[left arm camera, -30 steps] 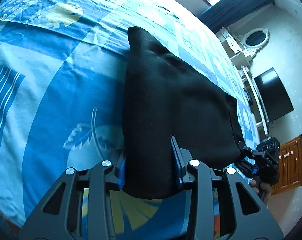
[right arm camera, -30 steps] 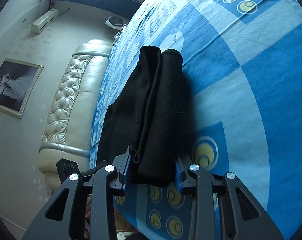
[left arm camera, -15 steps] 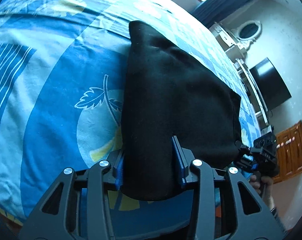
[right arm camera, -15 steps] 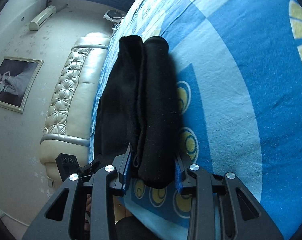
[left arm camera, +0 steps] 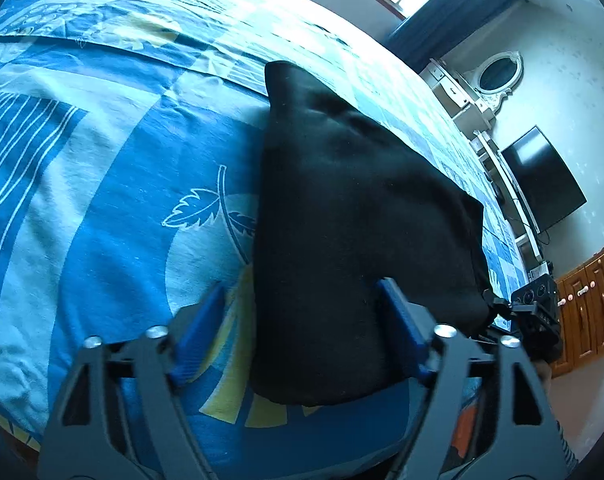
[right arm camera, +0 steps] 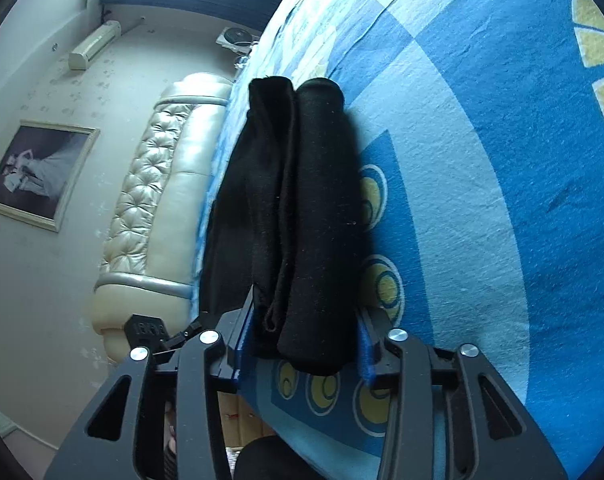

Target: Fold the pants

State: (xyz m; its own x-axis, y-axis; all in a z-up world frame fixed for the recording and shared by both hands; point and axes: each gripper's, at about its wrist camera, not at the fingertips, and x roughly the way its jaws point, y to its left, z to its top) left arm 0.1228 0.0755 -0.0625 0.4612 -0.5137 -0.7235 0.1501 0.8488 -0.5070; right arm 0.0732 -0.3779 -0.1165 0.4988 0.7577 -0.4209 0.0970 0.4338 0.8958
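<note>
Pants [left arm camera: 353, 240] lie folded in a black stack on my blue bedsheet [left arm camera: 114, 216], so I read both releases as deliberate: left gripper [left arm camera: 302, 332] jaws opening, clear of cloth one side, right gripper [right arm camera: 302, 344] jaws opening around the near end.

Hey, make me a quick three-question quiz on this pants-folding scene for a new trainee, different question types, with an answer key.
1. True or false: the black pants lie folded on the blue patterned bedspread.
2. Multiple choice: in the left wrist view, how do the left gripper's blue pads stand to the pants? A) one pad clear of the cloth, B) both buried in it, C) pants nowhere near them.
3. Short answer: in the right wrist view, what lies between the right gripper's fingers?

Key
1. True.
2. A; the jaws are opening, and bedspread shows between one pad and the pants.
3. The near end of the folded pants; these jaws are opening too.
</note>
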